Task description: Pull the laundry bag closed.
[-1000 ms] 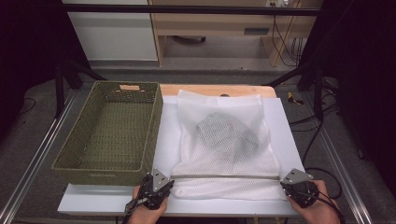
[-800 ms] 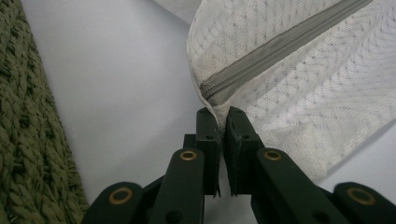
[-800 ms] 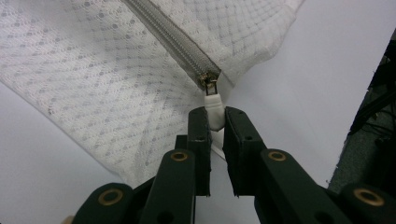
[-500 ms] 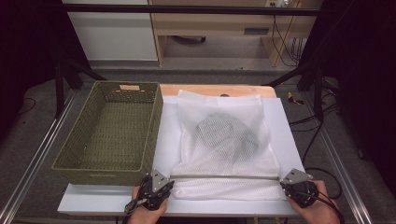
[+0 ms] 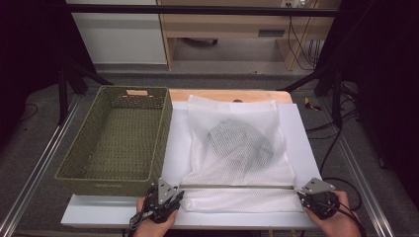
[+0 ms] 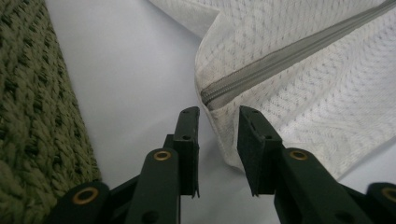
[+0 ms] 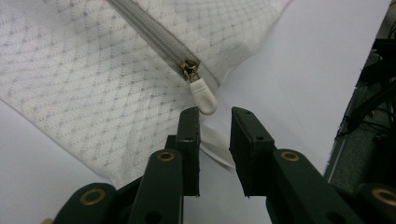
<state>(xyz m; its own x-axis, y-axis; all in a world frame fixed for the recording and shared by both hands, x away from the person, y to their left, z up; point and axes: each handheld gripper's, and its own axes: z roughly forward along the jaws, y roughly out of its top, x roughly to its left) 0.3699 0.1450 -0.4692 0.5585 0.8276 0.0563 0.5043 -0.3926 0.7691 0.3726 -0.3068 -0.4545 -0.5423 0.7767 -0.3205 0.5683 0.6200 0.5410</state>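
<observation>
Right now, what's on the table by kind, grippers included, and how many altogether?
Basket: 1
Mesh bag: 1, zipped shut, with a dark garment inside: 1
Grippers: 2, left gripper and right gripper, both open at the bag's near corners
White sheet under the bag: 1
Total: 6

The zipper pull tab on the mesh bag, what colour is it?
The pull tab is white or off-white, on a grey zipper. It shows best in the right gripper view.
</observation>
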